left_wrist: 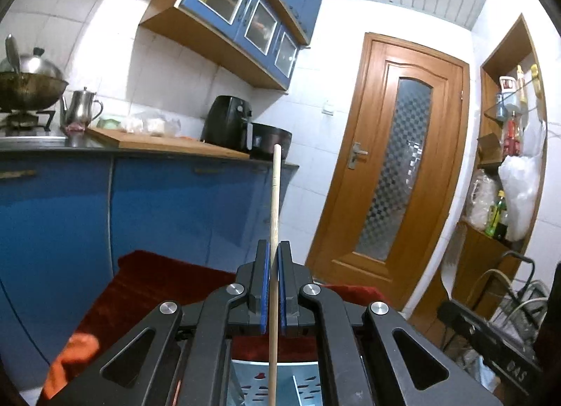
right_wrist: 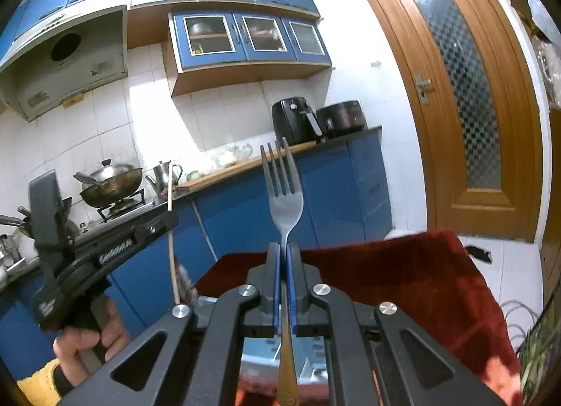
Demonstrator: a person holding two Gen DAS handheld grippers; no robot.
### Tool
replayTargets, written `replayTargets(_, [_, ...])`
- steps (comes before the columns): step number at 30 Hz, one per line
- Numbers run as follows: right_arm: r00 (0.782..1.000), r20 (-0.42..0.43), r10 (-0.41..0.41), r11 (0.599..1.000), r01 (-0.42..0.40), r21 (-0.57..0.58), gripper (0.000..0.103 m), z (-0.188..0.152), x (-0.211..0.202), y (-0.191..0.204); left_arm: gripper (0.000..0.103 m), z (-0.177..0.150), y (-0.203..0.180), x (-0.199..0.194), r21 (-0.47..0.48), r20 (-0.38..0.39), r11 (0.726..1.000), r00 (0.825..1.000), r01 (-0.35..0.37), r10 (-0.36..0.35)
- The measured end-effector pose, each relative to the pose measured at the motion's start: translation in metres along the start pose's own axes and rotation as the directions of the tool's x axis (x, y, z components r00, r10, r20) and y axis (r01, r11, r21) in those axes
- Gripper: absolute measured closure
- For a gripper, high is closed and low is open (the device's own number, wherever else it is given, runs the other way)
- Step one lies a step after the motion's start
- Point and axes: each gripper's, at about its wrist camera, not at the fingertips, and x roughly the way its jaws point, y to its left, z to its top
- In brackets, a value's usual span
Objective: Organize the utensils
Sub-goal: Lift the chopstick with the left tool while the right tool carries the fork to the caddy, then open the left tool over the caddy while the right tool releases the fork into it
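Note:
My left gripper (left_wrist: 274,251) is shut on a pale wooden chopstick (left_wrist: 275,202) that points up and forward, held above the table. My right gripper (right_wrist: 284,251) is shut on a metal fork (right_wrist: 284,195) with a gold-coloured handle, tines up. A pale blue perforated utensil basket (left_wrist: 301,385) shows below the left gripper; it also shows below the right gripper (right_wrist: 315,357). In the right wrist view the left gripper (right_wrist: 164,220) is at the left with the chopstick (right_wrist: 170,258), held by a hand.
A red cloth (right_wrist: 420,283) covers the table under both grippers. Blue base cabinets (left_wrist: 157,209) and a counter with a cutting board (left_wrist: 157,141), kettle, wok and air fryer (left_wrist: 228,125) stand ahead. A wooden door (left_wrist: 385,167) is at the right. Shelves and cables are at the far right.

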Motion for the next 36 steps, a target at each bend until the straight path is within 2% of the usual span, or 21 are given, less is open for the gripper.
replayTargets(5, [0.999,0.028,-0.018,0.999,0.019,-0.043,0.098,-0.011,0.017,-0.001,0.099,-0.019,-0.002,0.001,0.05,0.071,0.997,0.996,-0.055,0.051])
replayTargets(11, [0.999,0.016,-0.034,0.997,0.035,-0.075,0.098,-0.025,0.032,-0.006,0.099,-0.032,-0.004,0.001,0.084,0.116,0.993,0.991,-0.077,0.067])
replayTargets(19, [0.999,-0.018,-0.031,0.997,0.03,-0.072,0.094,-0.03,0.033,-0.008,0.098,-0.042,-0.005,0.006,0.092,0.065,0.995,0.997,-0.037,0.031])
replayTargets(21, [1.0,-0.025,-0.012,0.999,0.01,-0.053,0.093,-0.03,0.032,-0.009,0.091,-0.042,-0.005,0.006,0.094,0.053,0.995,0.998,-0.037,0.032])
replayTargets(22, [1.0,-0.025,-0.005,0.999,0.003,-0.05,0.089,-0.03,0.03,-0.009,0.087,-0.042,-0.005,0.005,0.096,0.05,0.995,0.998,-0.039,0.034])
replayTargets(24, [1.0,-0.019,0.001,0.999,-0.002,-0.051,0.081,-0.029,0.027,-0.007,0.071,-0.041,-0.006,0.003,0.1,0.048,0.994,0.998,-0.039,0.035])
replayTargets(25, [1.0,-0.011,0.005,0.999,-0.005,-0.054,0.078,-0.029,0.024,-0.005,0.069,-0.04,-0.006,0.001,0.101,0.049,0.994,0.998,-0.04,0.035])
replayTargets(36, [1.0,0.021,0.024,0.999,-0.023,-0.026,0.075,-0.018,-0.01,0.002,0.068,-0.031,-0.002,-0.026,0.092,0.004,0.994,0.998,-0.063,0.062])
